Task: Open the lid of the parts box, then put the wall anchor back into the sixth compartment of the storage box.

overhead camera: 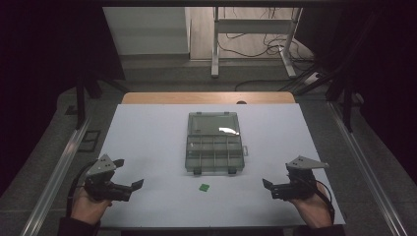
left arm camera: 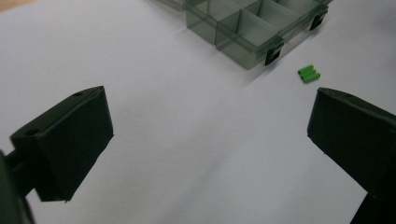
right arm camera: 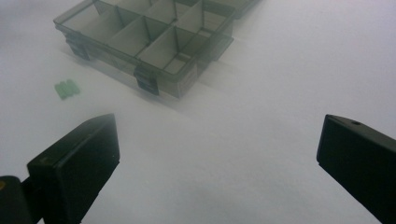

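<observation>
A clear grey compartment box lies open mid-table, its lid flat behind it and its divided cells bare. A small green ribbed piece rests on the white sheet just in front of the box. My left gripper is held at the near left, open, with nothing between its jaws. At the near right my right gripper is open too and holds nothing. In the left gripper view, the green piece lies beyond the gripper, near the box. The right gripper view shows the gripper, the box and the green piece.
The white sheet covers a wooden table whose far edge shows. Metal rails run along both sides. Beyond the table stand white desk legs with cables on the floor.
</observation>
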A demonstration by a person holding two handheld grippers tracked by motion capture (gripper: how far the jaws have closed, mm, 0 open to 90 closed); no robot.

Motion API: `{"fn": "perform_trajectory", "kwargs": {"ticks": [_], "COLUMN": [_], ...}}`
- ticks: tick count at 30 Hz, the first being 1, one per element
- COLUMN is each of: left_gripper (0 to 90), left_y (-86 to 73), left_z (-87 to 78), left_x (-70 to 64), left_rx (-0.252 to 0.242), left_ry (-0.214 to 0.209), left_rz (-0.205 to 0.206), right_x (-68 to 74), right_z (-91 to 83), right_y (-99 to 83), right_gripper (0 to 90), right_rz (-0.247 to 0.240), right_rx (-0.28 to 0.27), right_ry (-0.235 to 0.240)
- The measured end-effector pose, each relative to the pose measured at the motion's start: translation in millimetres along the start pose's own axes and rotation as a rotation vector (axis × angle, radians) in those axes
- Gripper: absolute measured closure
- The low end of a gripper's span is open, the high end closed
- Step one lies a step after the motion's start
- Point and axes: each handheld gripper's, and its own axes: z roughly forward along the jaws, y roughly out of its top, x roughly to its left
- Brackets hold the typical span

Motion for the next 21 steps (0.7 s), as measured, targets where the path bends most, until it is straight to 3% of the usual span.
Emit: {"fn": "perform_trajectory", "kwargs": {"ticks": [5, 10, 21], "left_gripper": [0.0, 0.0, 0.0], "left_y": [-6.0, -6.9, -7.1], "left_z": [-1.0, -2.7, -1.9], "left_x": [-2.4, -1.3, 2.3], "left_rx": [0.031, 0.013, 0.008], "left_ry": [0.005, 0.001, -0.011], "left_rz": [0.011, -0.001, -0.021], "right_x": [-1.6, -3.9, -4.1], "right_z": [0.4, 2.5, 2.2], "right_y": [-5.2, -11.2, -13.8], "right_gripper": [0.0, 0.0, 0.0], "right_rz": [-0.004, 0.001, 0.028], "right_rx": [0.022, 0.056, 0.059], "right_ry": [-0.012, -0.016, 0.007]}}
